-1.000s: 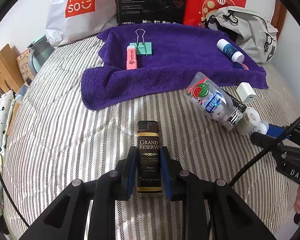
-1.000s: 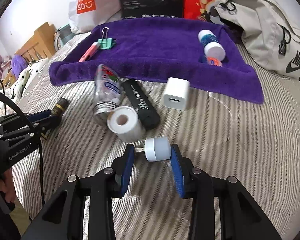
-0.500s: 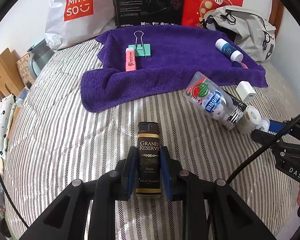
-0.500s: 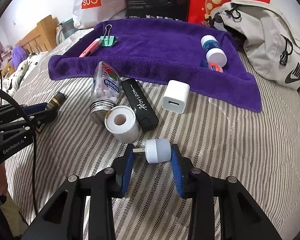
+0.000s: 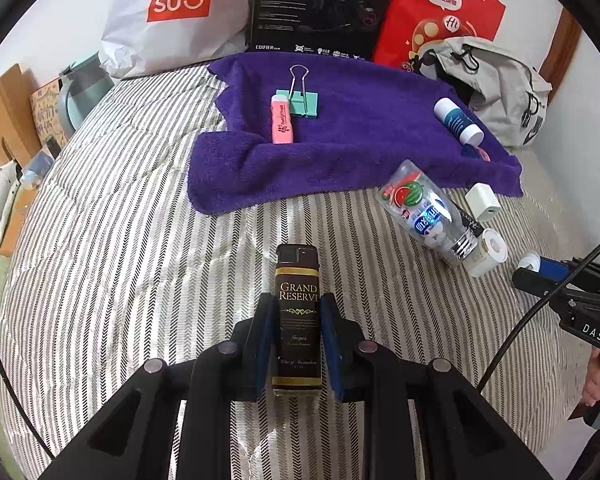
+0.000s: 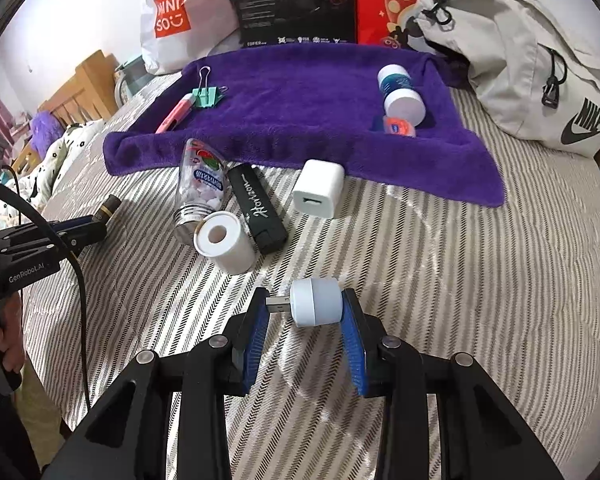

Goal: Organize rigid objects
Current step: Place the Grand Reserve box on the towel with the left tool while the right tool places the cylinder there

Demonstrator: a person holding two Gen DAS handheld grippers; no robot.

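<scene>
We read "GRAND RESERVE" on the lighter (image 5: 298, 312), "MINISO" on the far white bag (image 5: 180, 12), "NIKE" on the grey backpack (image 6: 540, 60), "Horizon" on the black lighter (image 6: 256, 206).

Right tongs (image 6: 305, 312) have lifted the USB light (image 6: 314, 307) slightly.

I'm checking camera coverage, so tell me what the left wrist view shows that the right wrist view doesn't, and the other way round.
Only the left wrist view shows the Grand Reserve label on the lighter held in the left hand-held gripper, and a teal jug.

Only the right wrist view shows the USB plug of the small white light between the right hand-held gripper fingers, and the bag's Nike logo.

Both show the purple towel, binder clip, pill bottle, white charger and tape roll.
</scene>
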